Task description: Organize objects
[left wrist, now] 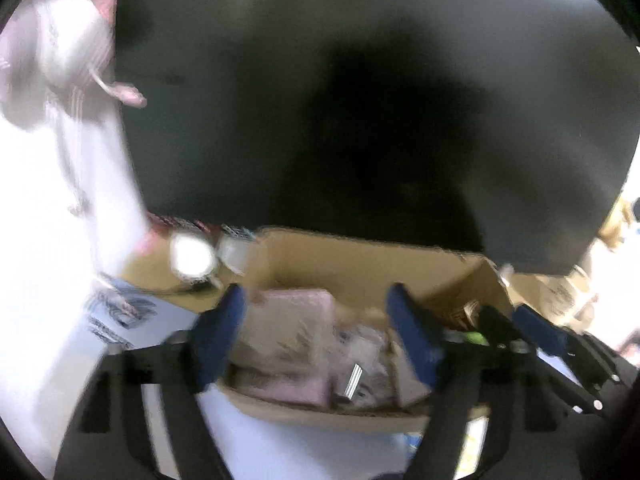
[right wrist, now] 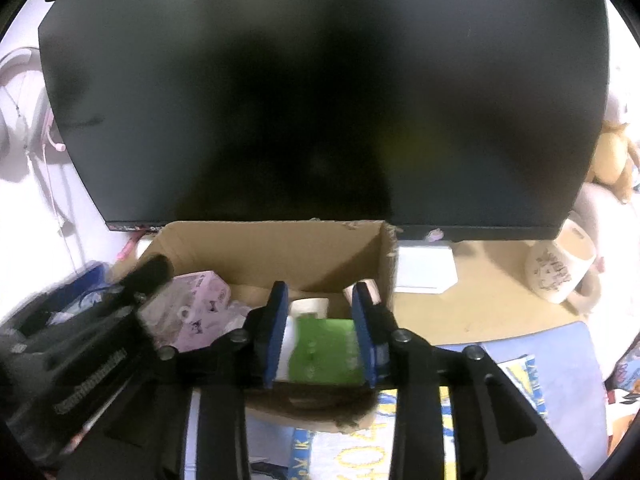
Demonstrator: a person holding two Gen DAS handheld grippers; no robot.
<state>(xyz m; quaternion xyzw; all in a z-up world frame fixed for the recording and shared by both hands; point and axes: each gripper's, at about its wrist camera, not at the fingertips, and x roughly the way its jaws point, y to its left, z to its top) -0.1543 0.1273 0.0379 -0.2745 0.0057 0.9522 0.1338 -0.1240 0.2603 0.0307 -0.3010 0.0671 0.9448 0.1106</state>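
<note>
A cardboard box (right wrist: 280,248) stands on the desk under a dark monitor; it also shows in the left wrist view (left wrist: 360,264). It holds pink packets (left wrist: 288,320) and other small items. My right gripper (right wrist: 320,292) is shut on a green and white pack (right wrist: 324,348) and holds it over the box's right part. My left gripper (left wrist: 316,296) is open and empty over the box's left part, above the pink packets. The right gripper (left wrist: 516,316) shows at the right in the left wrist view, and the left gripper's body (right wrist: 120,300) at the left in the right wrist view.
A big dark monitor (right wrist: 320,92) fills the back. A white mug (right wrist: 564,272) and a small white box (right wrist: 424,268) stand right of the cardboard box. A plush toy (right wrist: 612,156) sits far right. White headphones (right wrist: 16,112) hang at the left. A printed blue mat (right wrist: 540,364) covers the desk front.
</note>
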